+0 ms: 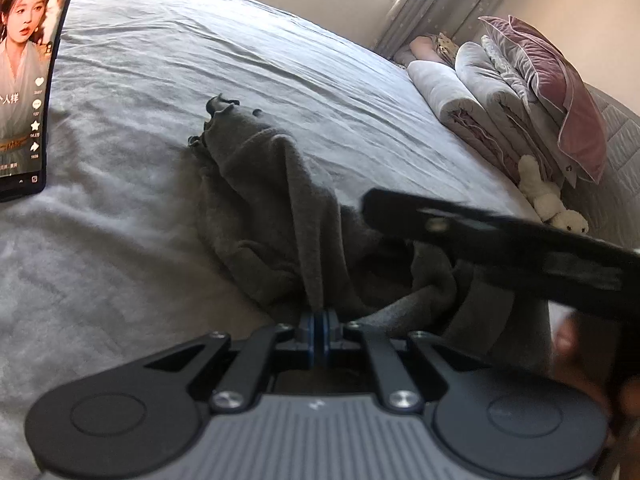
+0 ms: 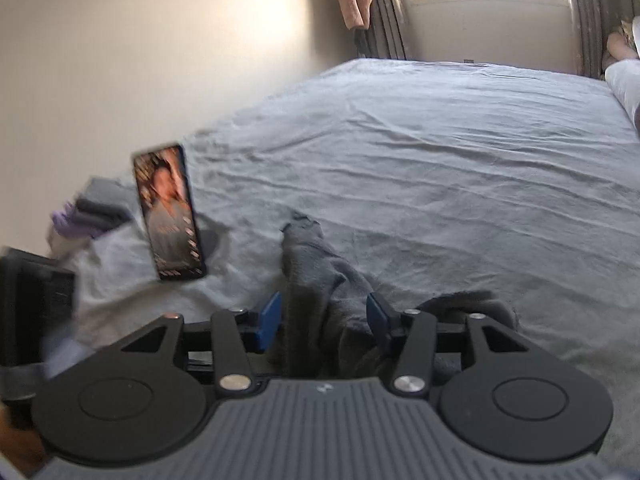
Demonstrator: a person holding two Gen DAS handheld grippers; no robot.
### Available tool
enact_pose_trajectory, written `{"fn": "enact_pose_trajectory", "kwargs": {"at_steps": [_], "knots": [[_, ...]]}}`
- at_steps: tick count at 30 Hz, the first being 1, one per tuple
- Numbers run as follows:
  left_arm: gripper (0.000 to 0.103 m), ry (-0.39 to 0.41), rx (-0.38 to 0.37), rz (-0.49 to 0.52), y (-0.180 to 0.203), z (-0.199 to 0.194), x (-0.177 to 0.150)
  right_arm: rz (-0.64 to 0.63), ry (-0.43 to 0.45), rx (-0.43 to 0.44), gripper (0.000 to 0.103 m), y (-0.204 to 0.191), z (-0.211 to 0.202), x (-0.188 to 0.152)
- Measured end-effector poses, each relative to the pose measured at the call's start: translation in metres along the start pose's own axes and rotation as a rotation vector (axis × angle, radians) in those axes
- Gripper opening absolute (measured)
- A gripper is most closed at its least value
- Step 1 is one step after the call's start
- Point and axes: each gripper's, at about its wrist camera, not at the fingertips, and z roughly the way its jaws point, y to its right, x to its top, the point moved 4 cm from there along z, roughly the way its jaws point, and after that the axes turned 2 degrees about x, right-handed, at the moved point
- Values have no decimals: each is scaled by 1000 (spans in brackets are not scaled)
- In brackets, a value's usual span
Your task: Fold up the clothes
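A dark grey garment (image 1: 260, 200) lies crumpled on the grey bed sheet (image 1: 160, 60). My left gripper (image 1: 320, 316) is shut on a raised fold of it at the near edge. The cloth pulls up into a ridge toward the pads. The right gripper's black frame (image 1: 500, 248) crosses the left wrist view at the right, blurred, above the cloth. In the right wrist view my right gripper (image 2: 324, 318) stands open. The garment (image 2: 316, 280) runs up between its blue pads (image 2: 270, 318), which do not press on it.
A phone (image 2: 170, 212) with a lit screen stands propped on the bed to the left, with a small heap of clothes (image 2: 92, 216) behind it. Folded blankets (image 1: 460, 100), a mauve pillow (image 1: 560, 88) and a white plush toy (image 1: 548, 200) line the headboard side.
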Motion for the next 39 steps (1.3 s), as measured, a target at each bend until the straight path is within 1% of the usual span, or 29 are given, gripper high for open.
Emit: {"fn": "enact_pose_trajectory", "kwargs": {"at_steps": [3,5,6,7,8,10,12,14,16,20,22,24,28,36,39], "knots": [[4,-7,-10,-5,-3,0,-1,14,-54,-76,52,11,14,-7],[5,-13,-19,-14,-5,1,0,6,-87,-96,51,15,22,-11],[6,-13,-23,-26,-7,0,1,6,-94,-91,41,16,23,-13],[8,-12,-28,-41,-9,-1,2,10,-96,-80,28,16,23,-13],[11,-11,-32,-55,-11,-1,3,21,-95,-64,24,15,23,-13],[16,-6,-38,-90,-17,-3,6,31,-83,-71,17,15,18,-11],[30,2,-40,-137,-24,-5,9,48,-60,-85,15,18,12,-8],[36,0,-49,-191,-30,-4,12,68,-31,-100,14,22,5,-3],[42,0,-65,-223,-32,-2,15,82,10,-117,13,27,-4,3],[53,13,-74,-245,-26,6,23,112,87,-162,13,39,-22,12],[56,20,-77,-253,-21,11,27,128,121,-185,12,46,-30,15],[55,21,-53,-260,-18,17,30,143,157,-213,12,54,-40,18],[53,30,26,-249,-9,24,32,163,224,-297,12,74,-60,21],[54,52,154,-94,16,33,31,232,310,-446,12,121,-91,13],[53,60,190,-49,23,38,30,241,339,-522,12,135,-102,6]]}}
